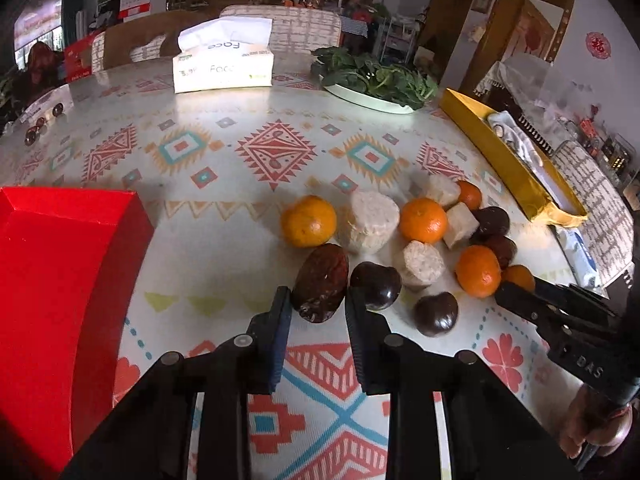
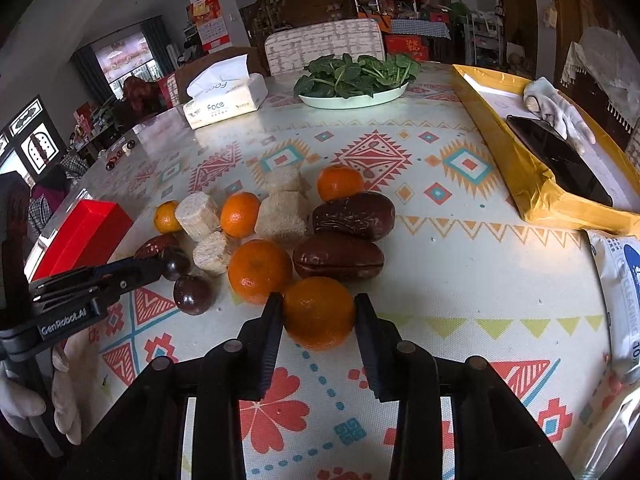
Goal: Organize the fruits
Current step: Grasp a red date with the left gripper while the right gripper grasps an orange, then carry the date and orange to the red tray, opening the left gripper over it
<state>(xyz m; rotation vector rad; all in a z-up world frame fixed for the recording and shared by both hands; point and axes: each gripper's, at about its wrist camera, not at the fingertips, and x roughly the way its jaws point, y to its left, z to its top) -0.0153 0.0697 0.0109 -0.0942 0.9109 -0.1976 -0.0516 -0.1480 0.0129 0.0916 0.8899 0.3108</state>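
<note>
A pile of fruit lies mid-table: several mandarins [image 1: 308,221], dark red dates, dark chestnuts [image 1: 376,285] and pale sugarcane chunks [image 1: 372,222]. My left gripper [image 1: 318,304] stands around a wrinkled red date [image 1: 320,286], jaws on either side of its near end; a grip does not show. My right gripper [image 2: 318,312] has its jaws against both sides of a mandarin [image 2: 318,318] that rests on the table. Two large dates [image 2: 338,258] lie just behind it. Each gripper shows in the other's view: the right [image 1: 516,296], the left [image 2: 156,266].
A red box [image 1: 52,280] stands at the left. A gold tray [image 2: 532,184] with a phone and a cloth lies at the right. A tissue box [image 2: 226,102] and a plate of greens [image 2: 354,98] sit at the far side. A wipes pack [image 2: 618,292] lies at the right edge.
</note>
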